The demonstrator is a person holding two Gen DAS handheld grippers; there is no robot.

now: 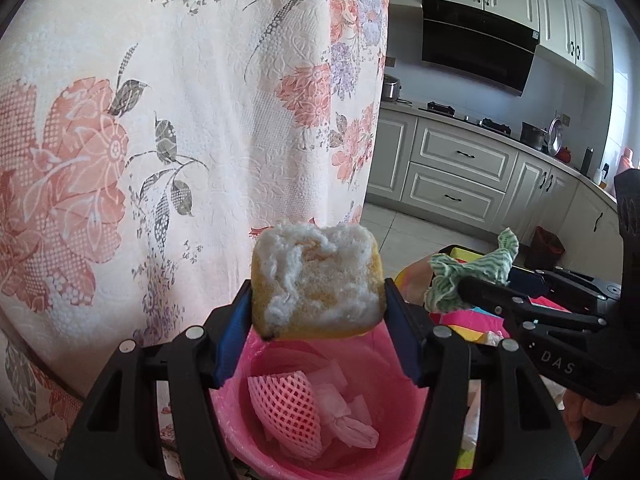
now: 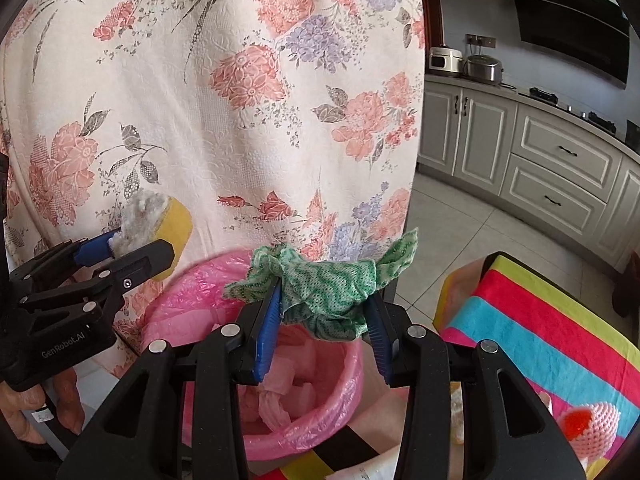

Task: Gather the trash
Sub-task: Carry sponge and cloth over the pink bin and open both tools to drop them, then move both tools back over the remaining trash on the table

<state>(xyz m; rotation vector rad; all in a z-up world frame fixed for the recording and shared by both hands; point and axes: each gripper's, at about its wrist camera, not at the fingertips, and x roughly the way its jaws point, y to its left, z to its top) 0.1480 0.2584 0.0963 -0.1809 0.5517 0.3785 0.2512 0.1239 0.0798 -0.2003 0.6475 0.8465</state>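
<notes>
— Left tongs (image 1: 318, 312)?
— Half spread, clamped on a worn yellow sponge (image 1: 316, 280), held above the pink-lined bin (image 1: 320, 452).
— Right tongs (image 2: 326, 316)?
— Nearly closed, gripping a crumpled green cloth (image 2: 324, 284) over the same bin. Pink foam netting (image 1: 286, 408) and tissue are seen inside. A striped desk (image 2: 540, 320) is noted beside it.

each view is taken from a wrist camera, aimed forward and somewhat downward along the fingers, very close. the pink-lined bin (image 1: 304, 416) is seen just below in both, the floral cloth (image 1: 160, 120) close behind, kitchen cabinets (image 1: 460, 168) far right. the left gripper (image 2: 160, 258) is caught by the right view, the right gripper (image 1: 464, 290) by the left.
</notes>
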